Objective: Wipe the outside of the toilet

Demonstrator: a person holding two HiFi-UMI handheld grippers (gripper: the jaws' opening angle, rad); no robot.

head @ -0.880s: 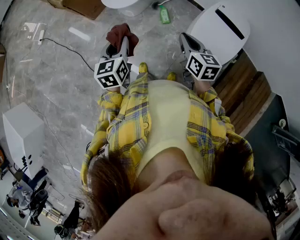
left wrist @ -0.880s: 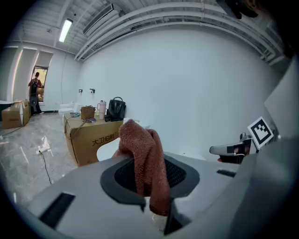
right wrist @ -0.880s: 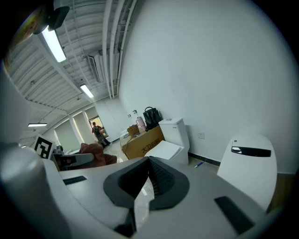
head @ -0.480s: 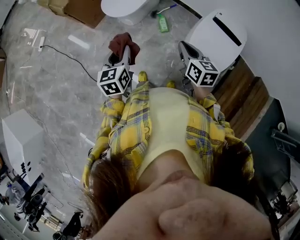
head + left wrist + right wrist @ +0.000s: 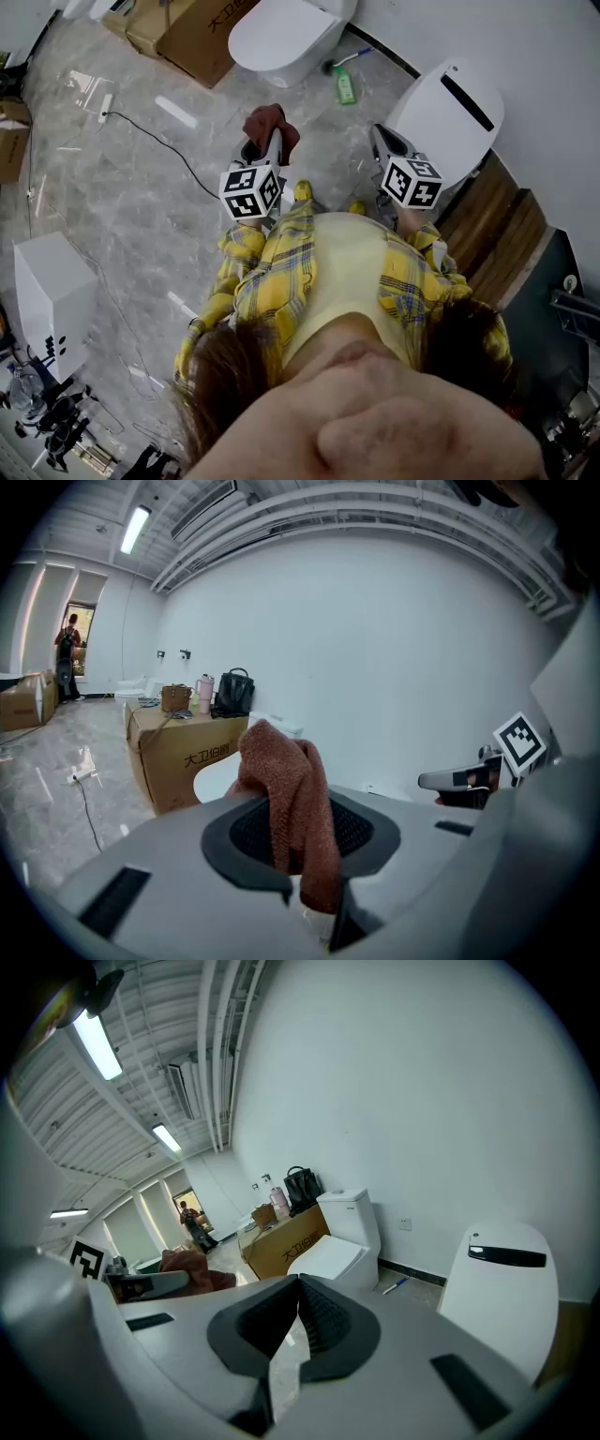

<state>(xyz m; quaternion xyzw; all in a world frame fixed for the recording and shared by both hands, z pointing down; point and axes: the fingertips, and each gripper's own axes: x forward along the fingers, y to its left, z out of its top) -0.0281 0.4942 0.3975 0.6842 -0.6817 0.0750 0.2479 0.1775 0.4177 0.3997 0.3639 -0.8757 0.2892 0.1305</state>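
A grey marble floor [image 5: 122, 187] fills most of the head view. The person's yellow plaid shirt [image 5: 281, 272] takes up the lower middle of that frame. The white toilet [image 5: 281, 37] stands at the top centre, lid down, apart from both claws. A white rounded unit [image 5: 450, 103] with a dark slot sits at the upper right against the wall. A cardboard box [image 5: 192, 33] lies just left of the toilet, and a white cabinet [image 5: 47, 291] stands at the left edge.

The left claw [image 5: 269, 142] points up the frame from the centre and is clenched on a reddish-brown cloth [image 5: 270, 122]. In the left gripper view the cloth bunches up between the jaws and droops over them, with the toilet bowl partly behind it. The right claw [image 5: 384, 139] is held beside it, right of centre, in front of the rounded unit; the right gripper view shows its jaws closed together.

A green bottle [image 5: 346, 87] lies on the floor between the toilet and the rounded unit. A thin black cable [image 5: 159, 141] trails across the upper left.
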